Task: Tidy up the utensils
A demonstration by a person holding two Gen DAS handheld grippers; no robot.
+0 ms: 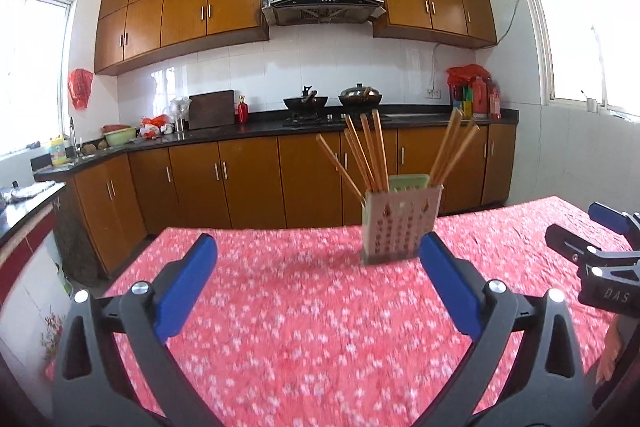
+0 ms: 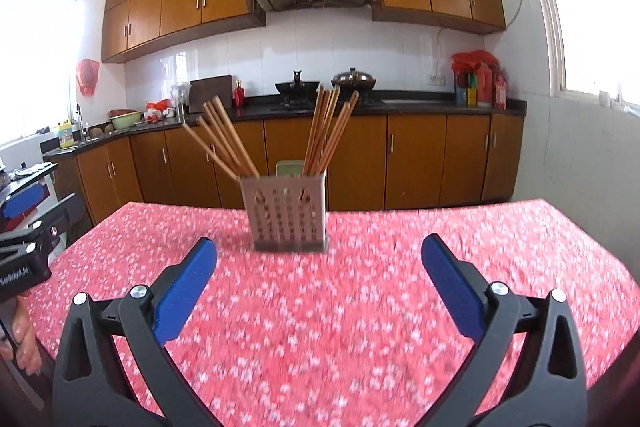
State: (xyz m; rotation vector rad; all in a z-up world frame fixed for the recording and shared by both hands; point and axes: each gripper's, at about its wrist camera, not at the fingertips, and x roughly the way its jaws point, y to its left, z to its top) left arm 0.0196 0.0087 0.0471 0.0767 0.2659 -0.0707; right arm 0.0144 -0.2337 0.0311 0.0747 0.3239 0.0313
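Note:
A beige perforated utensil holder (image 1: 401, 225) (image 2: 286, 213) stands upright near the far edge of a table under a red flowered cloth (image 1: 300, 307) (image 2: 340, 307). Several wooden chopsticks (image 1: 370, 151) (image 2: 228, 143) lean out of it in two bunches, one to the left and one to the right (image 1: 454, 143) (image 2: 330, 131). My left gripper (image 1: 318, 253) is open and empty, short of the holder and left of it. My right gripper (image 2: 320, 255) is open and empty too, just short of the holder. Each gripper shows at the edge of the other's view (image 1: 592, 247) (image 2: 24, 227).
Behind the table runs a kitchen counter (image 1: 280, 125) with wood cabinets, two woks (image 1: 306, 101) on the stove, a cutting board and bottles. A sink (image 2: 86, 139) sits at the left. A hand (image 2: 24, 339) shows at the left edge of the right wrist view.

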